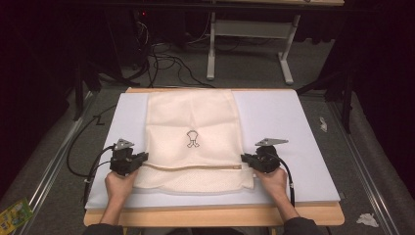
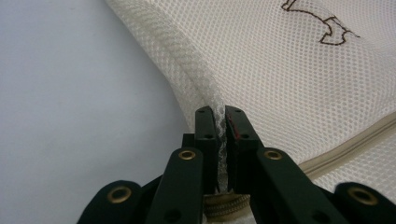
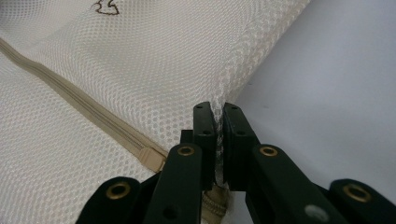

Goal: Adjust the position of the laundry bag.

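Dim lab recording space, pale blue mat (image 1: 293, 127) on a wooden table (image 1: 220, 215), tangled cables (image 1: 166, 61) across grey carpet, white table frame (image 1: 249, 29) behind.

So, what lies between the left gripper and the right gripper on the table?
In the high view, the cream mesh bag spans the whole stretch: the left gripper pinches its left edge, the right gripper its right edge, the zipper running between.

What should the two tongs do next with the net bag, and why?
Probably lift both side edges together and carry them toward the far end, folding the bag over. The left tongs and right tongs are each shut on a side edge near the zipper, and the bag lies flat on the mat, so an even lift should keep it straight.
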A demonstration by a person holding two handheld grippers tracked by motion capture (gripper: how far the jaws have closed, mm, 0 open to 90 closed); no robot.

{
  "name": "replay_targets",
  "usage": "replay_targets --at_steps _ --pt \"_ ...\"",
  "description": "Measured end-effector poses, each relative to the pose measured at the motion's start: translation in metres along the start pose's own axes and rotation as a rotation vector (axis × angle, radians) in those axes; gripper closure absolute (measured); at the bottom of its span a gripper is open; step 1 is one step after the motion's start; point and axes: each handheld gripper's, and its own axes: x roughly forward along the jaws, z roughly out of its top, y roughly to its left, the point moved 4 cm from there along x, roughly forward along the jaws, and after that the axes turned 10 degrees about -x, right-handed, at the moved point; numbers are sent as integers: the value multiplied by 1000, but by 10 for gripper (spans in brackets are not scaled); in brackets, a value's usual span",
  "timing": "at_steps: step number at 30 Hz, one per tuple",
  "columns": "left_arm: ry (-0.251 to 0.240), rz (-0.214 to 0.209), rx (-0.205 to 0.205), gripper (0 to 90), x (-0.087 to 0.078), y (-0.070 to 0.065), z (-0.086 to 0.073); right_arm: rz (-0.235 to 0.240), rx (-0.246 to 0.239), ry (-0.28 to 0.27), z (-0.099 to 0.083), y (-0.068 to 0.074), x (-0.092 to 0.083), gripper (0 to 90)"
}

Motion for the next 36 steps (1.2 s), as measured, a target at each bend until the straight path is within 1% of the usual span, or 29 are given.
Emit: replay_targets --at_steps 3,6,9,14,17,20,23,28,32,36 --pt "-3 -14 6 849 3 -6 2 -8 10 -1 -3 -4 -5 868" --pt "-7 -28 -7 849 6 -9 2 -16 19 -8 -5 -9 -11 868" --pt "-6 -33 -6 848 9 -12 2 -21 20 -4 -7 -12 -15 868" --pt "-4 -16 39 846 13 -22 5 -31 25 -8 -12 -17 -19 867" --pt "1 -18 57 845 16 -29 7 -37 38 -7 -15 -20 -23 867" --pt "-1 -34 50 845 20 -34 9 -44 50 -11 -19 -24 -27 867" --pt "3 -40 58 844 24 -38 10 -52 61 -12 -22 -30 -32 868" --pt "5 -36 92 841 31 -49 12 -66 78 -15 -27 -36 -38 867" --pt "7 -42 93 839 36 -55 13 -80 83 -7 -31 -44 -44 866" --pt "11 -42 96 838 41 -59 13 -89 82 -2 -32 -46 -46 866"
